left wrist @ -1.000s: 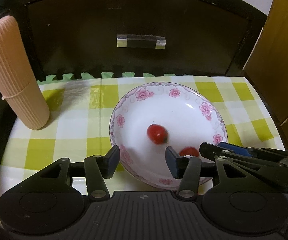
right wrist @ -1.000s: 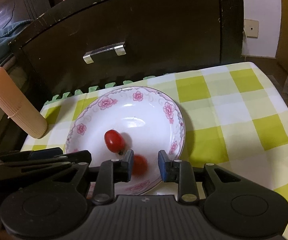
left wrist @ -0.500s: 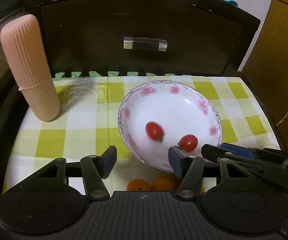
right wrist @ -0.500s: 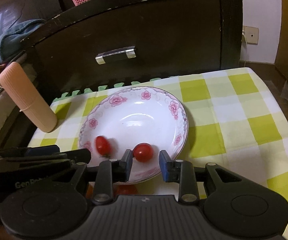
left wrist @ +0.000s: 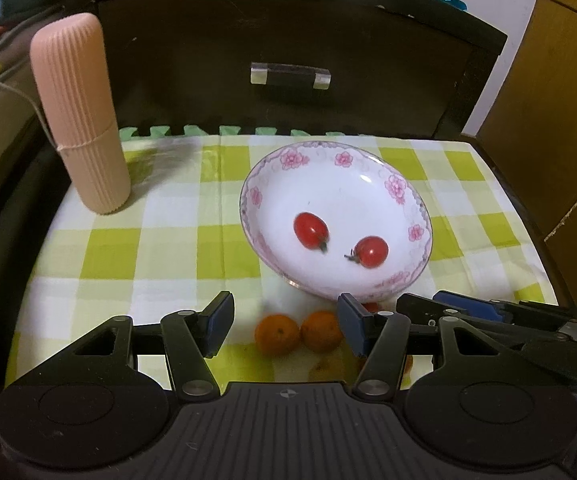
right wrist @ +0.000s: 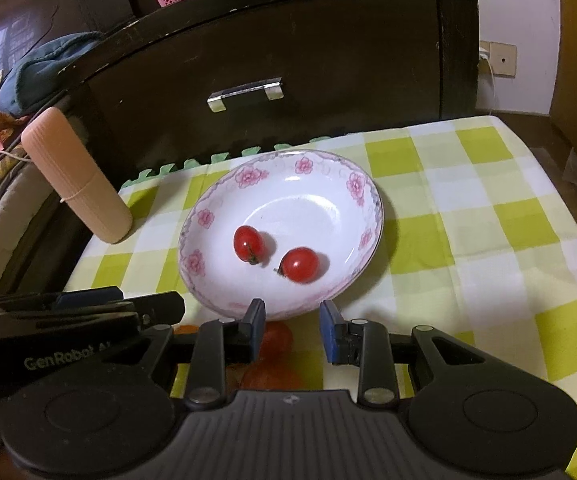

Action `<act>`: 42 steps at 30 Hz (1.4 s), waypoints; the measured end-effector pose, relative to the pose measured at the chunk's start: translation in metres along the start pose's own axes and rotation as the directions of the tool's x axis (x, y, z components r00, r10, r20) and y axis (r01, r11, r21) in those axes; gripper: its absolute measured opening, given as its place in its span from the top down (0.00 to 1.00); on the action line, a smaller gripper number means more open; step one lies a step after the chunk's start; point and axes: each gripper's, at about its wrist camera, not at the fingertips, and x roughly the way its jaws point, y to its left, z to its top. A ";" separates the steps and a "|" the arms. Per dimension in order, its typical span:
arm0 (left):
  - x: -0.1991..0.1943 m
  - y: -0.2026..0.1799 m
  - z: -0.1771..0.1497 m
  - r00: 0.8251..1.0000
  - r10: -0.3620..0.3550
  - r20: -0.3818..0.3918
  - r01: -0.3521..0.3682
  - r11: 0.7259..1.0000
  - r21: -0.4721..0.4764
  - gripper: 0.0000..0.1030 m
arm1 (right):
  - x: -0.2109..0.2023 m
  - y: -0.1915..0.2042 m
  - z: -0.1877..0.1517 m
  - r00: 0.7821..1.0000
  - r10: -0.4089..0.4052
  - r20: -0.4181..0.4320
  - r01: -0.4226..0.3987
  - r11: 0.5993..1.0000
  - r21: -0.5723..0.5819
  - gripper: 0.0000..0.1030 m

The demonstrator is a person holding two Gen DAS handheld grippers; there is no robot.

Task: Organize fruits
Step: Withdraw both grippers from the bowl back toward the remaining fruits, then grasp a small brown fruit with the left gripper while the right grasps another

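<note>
Looking along the left gripper (left wrist: 284, 324): jaws wide, empty; two oranges (left wrist: 299, 333) between its fingertips, plate (left wrist: 416, 216) with two tomatoes (left wrist: 340, 240) ahead. Right view: right gripper (right wrist: 291, 330) parted, empty, above another tomato (right wrist: 276, 338), probably next for the plate.

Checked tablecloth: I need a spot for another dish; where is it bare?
Bare: the checked tablecloth right of the floral white plate, and between it and the ribbed pink tube. Crowded: the near edge, with small orange fruits.
</note>
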 end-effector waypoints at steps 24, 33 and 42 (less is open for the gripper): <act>-0.041 0.037 -0.053 0.997 0.047 -0.061 -0.049 0.998 -0.039 0.39 | -0.020 0.039 -0.048 0.993 0.080 -0.084 -0.084 0.995 -0.051 0.72; -0.046 0.040 -0.073 0.993 0.054 -0.107 -0.059 0.997 -0.040 0.38 | -0.018 0.053 -0.063 0.987 0.083 -0.135 -0.096 0.992 -0.086 0.72; -0.031 0.043 -0.084 0.979 0.090 -0.185 -0.100 0.994 -0.044 0.46 | -0.017 0.053 -0.063 0.985 0.075 -0.154 -0.090 0.991 -0.095 0.71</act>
